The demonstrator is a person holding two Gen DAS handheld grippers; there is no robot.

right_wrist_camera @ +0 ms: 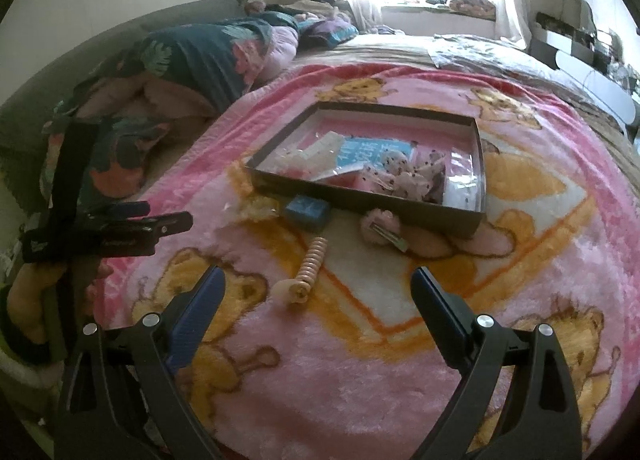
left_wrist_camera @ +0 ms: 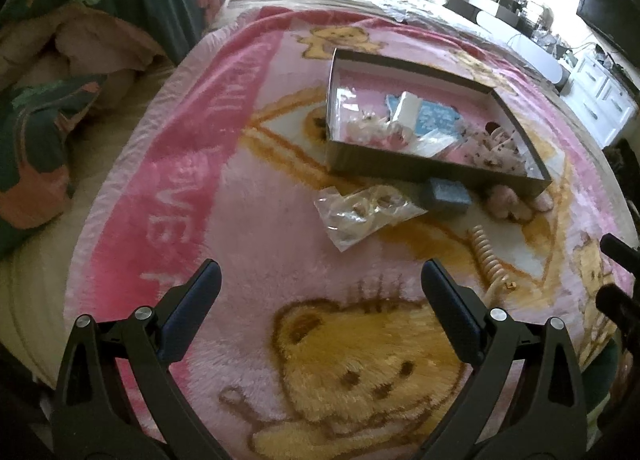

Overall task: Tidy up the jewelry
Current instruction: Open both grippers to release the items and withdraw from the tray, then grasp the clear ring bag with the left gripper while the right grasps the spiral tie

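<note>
**A:** Where did you have your tools, and what were they carrying?

**B:** Your left tool (left_wrist_camera: 320, 280) and your right tool (right_wrist_camera: 318, 286) both hung over the pink bear blanket (right_wrist_camera: 360, 380) on the bed, jaws spread wide, nothing between them.

**A:** And the jewelry?

**B:** Some pieces already lay in the shallow box (right_wrist_camera: 280, 180). Loose ones sat in front of its near wall: a clear bag (left_wrist_camera: 360, 212), a small blue box (right_wrist_camera: 308, 212), a fluffy pink clip (right_wrist_camera: 380, 230), and the coiled spiral piece (right_wrist_camera: 310, 264) nearest your right tool.

**A:** Which way did the spiral lie?

**B:** Its long axis ran from the box toward you, tilted slightly; the rounded end with the pale disc pointed at you, the other end toward the blue box.

**A:** How should you have gone for it?

**B:** I judged you did best closing across the coil at mid-length, fingers either side of the axis, pressing lightly into the plush so the tips got under it without snagging pile.
</note>
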